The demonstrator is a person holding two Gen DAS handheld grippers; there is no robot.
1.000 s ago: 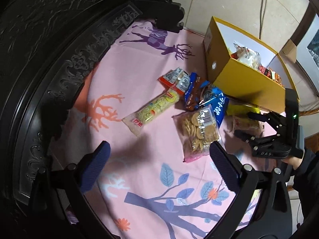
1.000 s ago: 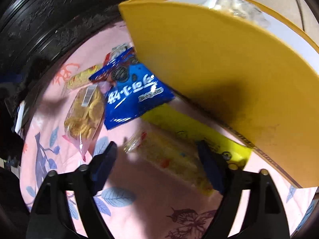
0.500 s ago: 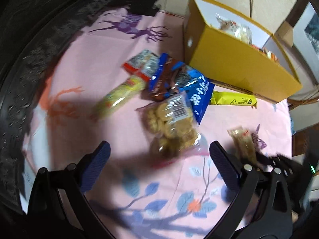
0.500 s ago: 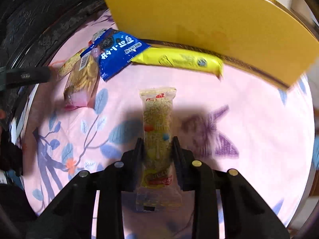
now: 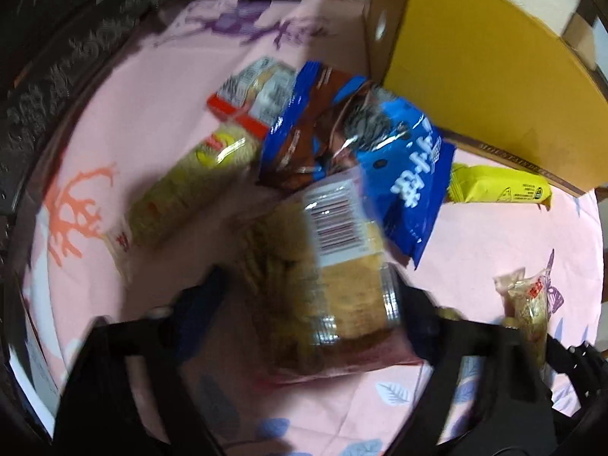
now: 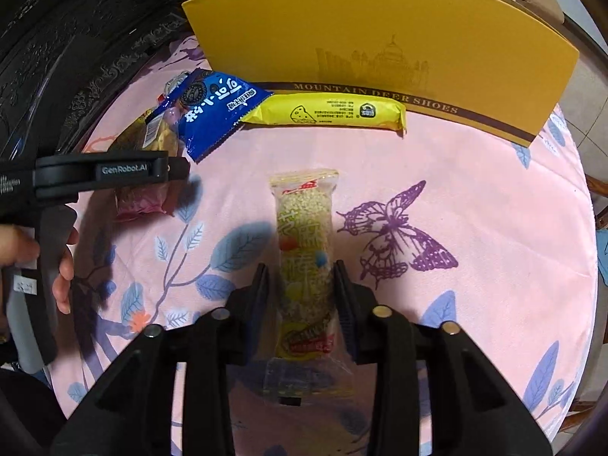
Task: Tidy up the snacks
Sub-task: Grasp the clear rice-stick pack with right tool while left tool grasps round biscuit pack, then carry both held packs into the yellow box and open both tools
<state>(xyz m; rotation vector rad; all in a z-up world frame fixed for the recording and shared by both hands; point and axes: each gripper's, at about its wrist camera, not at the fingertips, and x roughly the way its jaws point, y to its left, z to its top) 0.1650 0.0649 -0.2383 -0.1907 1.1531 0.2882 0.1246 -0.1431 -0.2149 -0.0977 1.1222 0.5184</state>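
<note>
A clear-wrapped puffed-rice bar with coloured bits [image 6: 306, 262] was seen at lower centre of the right wrist view, lying lengthwise on the pink leaf-and-butterfly printed tablecloth [image 6: 475, 197]. It sat between the jaws of the right gripper [image 6: 302, 285], which were opening; small gaps were seen on both sides of the wrapper, so no firm pinch was shown. The same bar [image 5: 526, 307] was visible at the right edge of the left wrist view.

A clear bag of round biscuits with a barcode label [image 5: 334, 266] was seen at centre of the left wrist view, blurred. It lay between the jaws of the left gripper [image 5: 307, 304], which were closing; the right finger was against the bag edge, while contact on the left side could not be told. The left gripper [image 6: 114, 171] was also seen at the left edge of the right wrist view, held by a hand [image 6: 45, 258].

Above the biscuit bag, a blue cookie packet [image 5: 410, 174] overlapped its top. A long yellow cheese-print packet [image 6: 326, 114] lay along the base of the open yellow cardboard shoe box [image 6: 380, 38] at the top of the frame. A pale yellow cracker sleeve [image 5: 182, 193] and a red-and-white packet [image 5: 250, 95] were seen at upper left of the left view. A dark carved wooden frame [image 6: 76, 38] bordered the cloth at upper left.
</note>
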